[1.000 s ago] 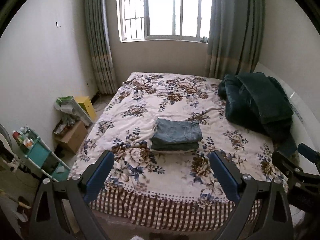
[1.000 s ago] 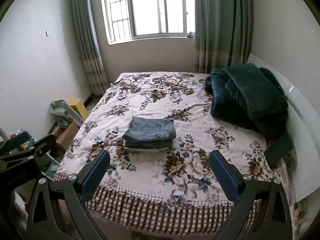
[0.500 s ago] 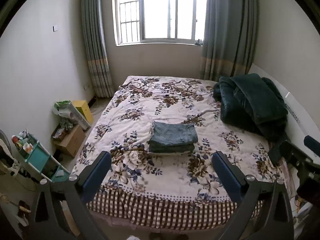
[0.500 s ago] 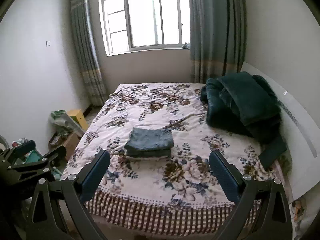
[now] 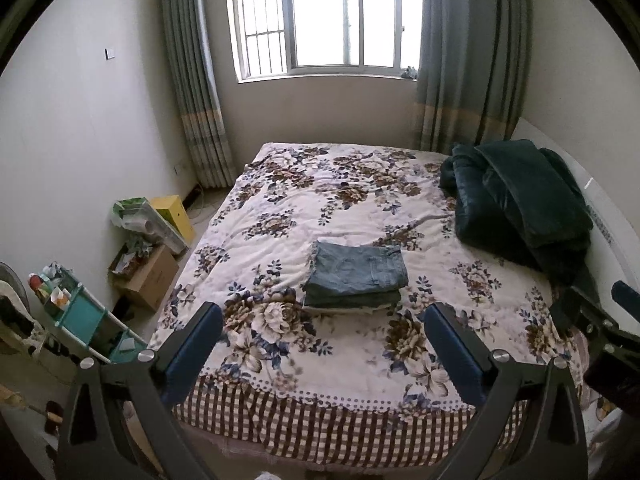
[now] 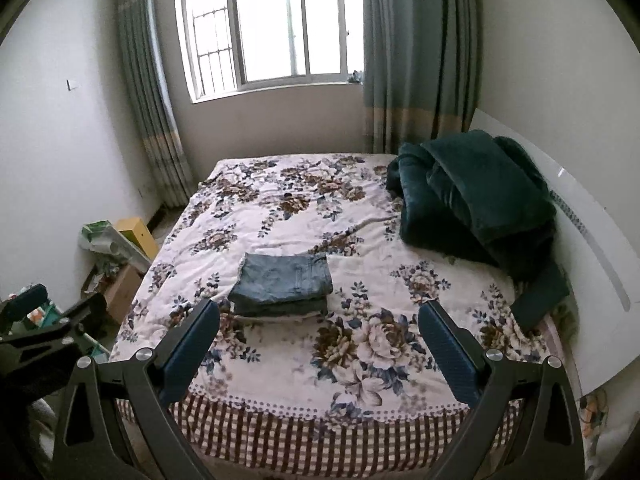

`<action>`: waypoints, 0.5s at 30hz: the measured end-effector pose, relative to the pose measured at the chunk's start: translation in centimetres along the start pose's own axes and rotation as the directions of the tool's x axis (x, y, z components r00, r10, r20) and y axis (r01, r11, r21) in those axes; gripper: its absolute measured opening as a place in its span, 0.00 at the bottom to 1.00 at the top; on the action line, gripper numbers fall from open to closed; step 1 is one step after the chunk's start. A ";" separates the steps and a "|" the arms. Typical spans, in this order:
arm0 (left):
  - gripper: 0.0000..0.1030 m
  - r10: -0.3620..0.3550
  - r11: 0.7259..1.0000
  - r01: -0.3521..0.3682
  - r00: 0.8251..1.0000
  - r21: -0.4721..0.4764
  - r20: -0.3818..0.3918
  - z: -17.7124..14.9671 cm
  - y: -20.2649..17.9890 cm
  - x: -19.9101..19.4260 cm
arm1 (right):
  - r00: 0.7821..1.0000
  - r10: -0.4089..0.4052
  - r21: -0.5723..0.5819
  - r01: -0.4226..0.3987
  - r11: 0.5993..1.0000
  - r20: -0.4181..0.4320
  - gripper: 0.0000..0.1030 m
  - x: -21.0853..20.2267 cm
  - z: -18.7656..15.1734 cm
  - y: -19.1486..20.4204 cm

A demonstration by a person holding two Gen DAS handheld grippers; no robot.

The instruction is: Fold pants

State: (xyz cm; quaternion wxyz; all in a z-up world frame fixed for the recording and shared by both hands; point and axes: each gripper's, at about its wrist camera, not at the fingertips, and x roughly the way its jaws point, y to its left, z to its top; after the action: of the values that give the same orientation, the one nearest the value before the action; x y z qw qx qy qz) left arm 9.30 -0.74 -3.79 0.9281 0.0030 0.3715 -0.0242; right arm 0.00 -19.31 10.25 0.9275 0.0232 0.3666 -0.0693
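We see the folded pants (image 5: 356, 276) lying as a neat stack near the middle of the floral bedspread (image 5: 320, 208). Our left gripper (image 5: 324, 340) and right gripper (image 6: 320, 338) are both spread wide and hold nothing, hanging over the bed's near edge, well apart from the pants beyond their fingertips.

Bed (image 5: 280, 216) (floral cover): folded jeans (image 5: 356, 276) mid-bed, dark green blanket (image 5: 520, 200) heaped at right.
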 end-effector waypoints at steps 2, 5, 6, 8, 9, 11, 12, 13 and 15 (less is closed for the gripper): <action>1.00 0.001 1.000 -0.001 1.000 0.003 0.001 0.2 -0.2 0.3 | 1.000 0.001 0.001 -0.001 1.000 -0.018 0.98 1.1 0.2 -0.2; 1.00 0.001 1.000 -0.001 1.000 0.005 -0.013 0.4 -0.4 0.9 | 0.998 0.011 0.002 -0.010 1.000 -0.057 0.98 2.5 0.2 -0.5; 1.00 0.004 1.000 -0.004 1.000 0.006 -0.017 0.4 -0.5 1.0 | 0.998 0.009 0.001 -0.009 1.000 -0.061 0.98 2.6 0.1 -0.7; 1.00 0.000 1.000 0.001 1.000 0.011 -0.019 0.5 -0.7 1.2 | 0.998 0.005 0.003 -0.005 1.000 -0.062 0.98 2.9 0.1 -0.9; 1.00 0.002 1.000 -0.002 1.000 0.012 -0.019 0.5 -0.9 1.2 | 0.998 0.004 0.004 -0.004 1.000 -0.064 0.98 3.0 0.1 -1.0; 1.00 -0.003 1.000 0.003 1.000 0.011 -0.020 0.4 -0.8 1.2 | 0.998 0.002 0.007 -0.002 1.000 -0.066 0.98 3.0 0.1 -1.2; 1.00 -0.005 1.000 0.005 1.000 0.010 -0.024 0.4 -0.9 1.2 | 0.998 0.000 0.007 0.000 1.000 -0.066 0.98 3.0 0.1 -1.3; 1.00 -0.007 1.000 0.007 1.000 0.008 -0.026 0.5 -0.8 1.2 | 0.998 -0.001 0.006 0.001 1.000 -0.065 0.98 3.1 0.1 -1.4; 1.00 -0.006 1.000 0.006 1.000 0.006 -0.024 0.6 -0.7 1.1 | 0.998 -0.005 0.006 0.005 1.000 -0.061 0.98 3.0 0.1 -1.5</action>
State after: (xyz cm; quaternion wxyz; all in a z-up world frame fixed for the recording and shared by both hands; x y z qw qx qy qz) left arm 10.45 -1.50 -4.13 0.9235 0.0050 0.3826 -0.0282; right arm 1.97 -21.17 8.26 0.9156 0.0272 0.3946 -0.0721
